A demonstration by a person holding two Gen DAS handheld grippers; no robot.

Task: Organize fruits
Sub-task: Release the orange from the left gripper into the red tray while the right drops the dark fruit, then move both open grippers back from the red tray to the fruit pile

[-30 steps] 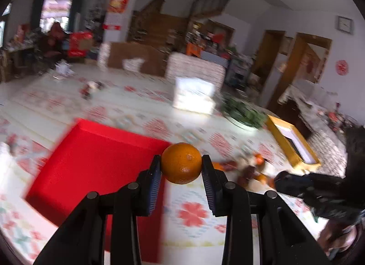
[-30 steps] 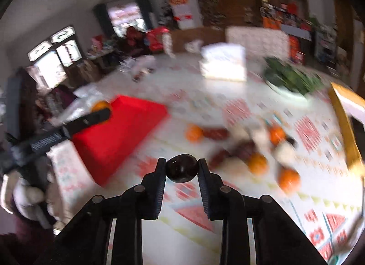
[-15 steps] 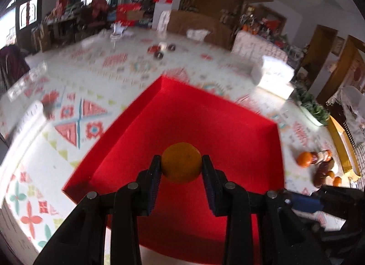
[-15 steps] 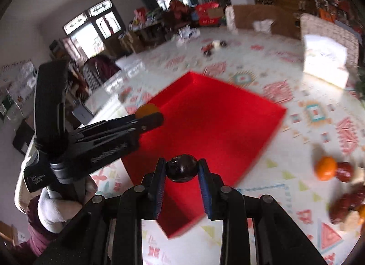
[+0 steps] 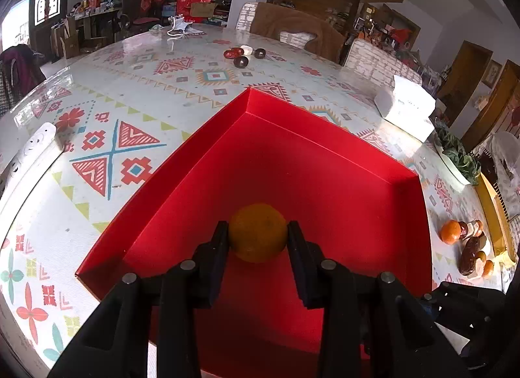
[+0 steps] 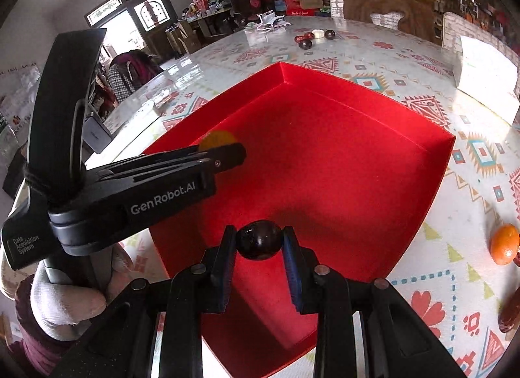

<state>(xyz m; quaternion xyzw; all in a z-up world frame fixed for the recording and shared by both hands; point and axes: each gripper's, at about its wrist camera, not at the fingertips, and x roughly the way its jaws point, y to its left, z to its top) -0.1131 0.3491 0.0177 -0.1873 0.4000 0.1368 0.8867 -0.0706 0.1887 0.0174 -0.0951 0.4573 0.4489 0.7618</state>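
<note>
- Over the shallow red cardboard tray (image 5: 325, 182), both grippers are hovering with fruit, so the placing step is in hand.
- Left gripper (image 5: 257, 235) is clamping a round orange mandarin (image 5: 257, 232) between its pads, above the tray's near half; whether the fruit is touching the floor is not readable.
- Right gripper (image 6: 258, 241) is clamping a small dark glossy round fruit (image 6: 259, 239), probably a plum or dark date, above the tray's near corner area.
- Tray interior is looking bare: nothing is lying on the red floor yet.
- Remaining fruit is sitting on the patterned bench (image 6: 438, 280) beside the tray: another orange mandarin (image 6: 504, 244) and some brownish-red pieces just next to it, plus a few dark ones at the far edge.
- Next move, as I'm reading it: lowering each fruit to the tray floor, well apart, then spreading the jaws slowly, since round fruit is likely to roll toward a wall.
</note>
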